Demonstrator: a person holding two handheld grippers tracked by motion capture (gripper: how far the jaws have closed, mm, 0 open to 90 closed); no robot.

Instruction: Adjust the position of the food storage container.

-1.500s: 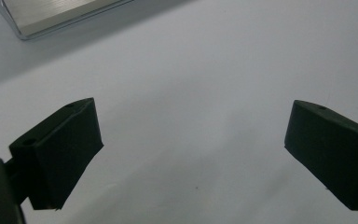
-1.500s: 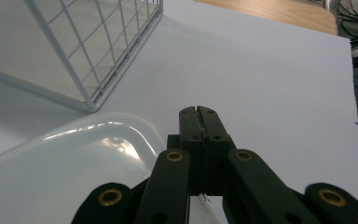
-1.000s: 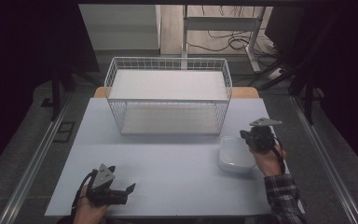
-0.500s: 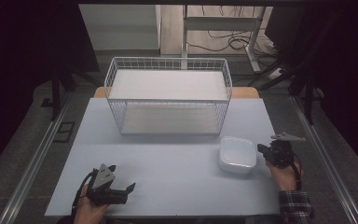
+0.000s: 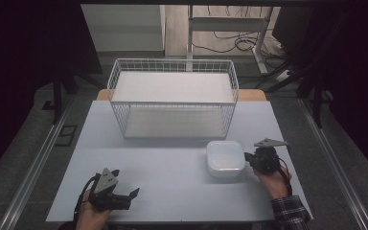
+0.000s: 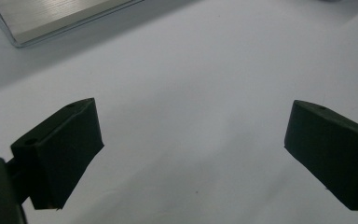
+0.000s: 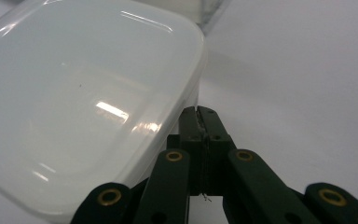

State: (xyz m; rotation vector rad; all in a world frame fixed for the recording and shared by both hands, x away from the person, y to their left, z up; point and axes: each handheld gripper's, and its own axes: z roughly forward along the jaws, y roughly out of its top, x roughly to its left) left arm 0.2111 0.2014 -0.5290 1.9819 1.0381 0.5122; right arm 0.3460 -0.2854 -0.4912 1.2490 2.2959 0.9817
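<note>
White wire basket (image 5: 172,98) stands at the table's (image 5: 172,191) far side; cables (image 5: 239,45), seemingly, on the floor beyond.

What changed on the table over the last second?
The right gripper came down from above the white container to the table beside its right edge, jaws shut, with nothing between them. The container, the wire basket and the open left gripper stayed put.

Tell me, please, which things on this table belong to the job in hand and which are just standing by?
In the job:
- white, rounded-square plastic container
- right gripper, jaws shut, at the container's edge

Standing by:
- white wire basket, behind the container
- left gripper, jaws open over bare white table
</note>
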